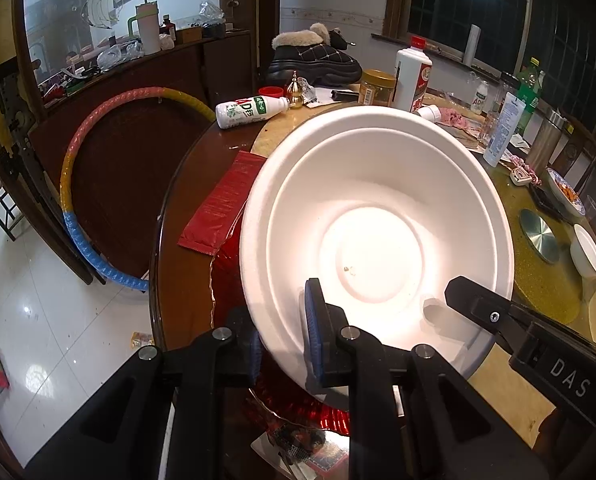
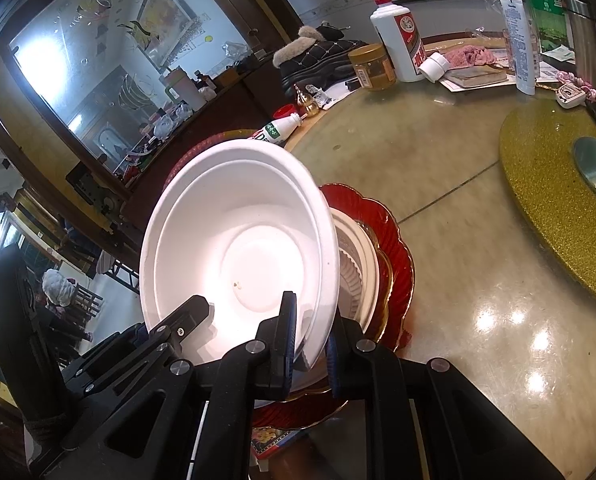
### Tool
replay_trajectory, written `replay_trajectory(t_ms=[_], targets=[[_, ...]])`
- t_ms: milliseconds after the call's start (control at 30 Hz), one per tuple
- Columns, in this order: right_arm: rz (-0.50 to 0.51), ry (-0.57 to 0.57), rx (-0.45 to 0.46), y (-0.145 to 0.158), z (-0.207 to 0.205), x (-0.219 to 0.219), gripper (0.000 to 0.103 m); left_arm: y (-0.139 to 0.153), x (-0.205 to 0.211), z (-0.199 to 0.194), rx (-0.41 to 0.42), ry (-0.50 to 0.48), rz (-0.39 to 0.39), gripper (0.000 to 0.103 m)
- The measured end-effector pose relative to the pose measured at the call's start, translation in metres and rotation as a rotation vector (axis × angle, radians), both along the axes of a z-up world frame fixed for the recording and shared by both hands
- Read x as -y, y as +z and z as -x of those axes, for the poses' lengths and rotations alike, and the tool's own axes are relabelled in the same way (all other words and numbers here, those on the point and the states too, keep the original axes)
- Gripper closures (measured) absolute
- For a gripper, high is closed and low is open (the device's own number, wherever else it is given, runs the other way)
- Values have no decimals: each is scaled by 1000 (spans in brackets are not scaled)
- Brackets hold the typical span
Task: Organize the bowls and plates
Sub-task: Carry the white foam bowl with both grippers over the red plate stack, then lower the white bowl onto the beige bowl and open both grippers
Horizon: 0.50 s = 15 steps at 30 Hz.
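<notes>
While tilted above the red plate [image 2: 398, 240], the white bowl [image 1: 374, 216] is clamped at its near rim by both the left gripper [image 1: 285, 344] and right gripper [image 2: 310, 340]; the plate stack beneath is largely hidden.

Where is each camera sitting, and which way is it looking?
Left wrist view: sits on the left tongs, looking down and forward into the white bowl they pinch at its rim; the right tongs poke in from the right.
Right wrist view: sits on the right tongs, looking down and forward at the same bowl, tilted over a red plate; the left tongs show at the lower left.
Both views share the bowl, the white liquor bottle and the fur-lined boot.
</notes>
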State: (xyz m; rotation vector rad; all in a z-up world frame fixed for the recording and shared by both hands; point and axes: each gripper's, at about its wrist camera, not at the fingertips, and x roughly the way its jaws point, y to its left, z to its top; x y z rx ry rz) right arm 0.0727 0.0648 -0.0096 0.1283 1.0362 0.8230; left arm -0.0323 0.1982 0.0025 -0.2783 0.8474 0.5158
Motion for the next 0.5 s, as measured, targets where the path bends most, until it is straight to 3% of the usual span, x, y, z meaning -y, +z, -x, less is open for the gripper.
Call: replay_trajectory(t_ms=[500], targets=[[-4, -4, 11, 7, 2, 3, 88, 9, -2, -1, -5, -28, 16, 87]])
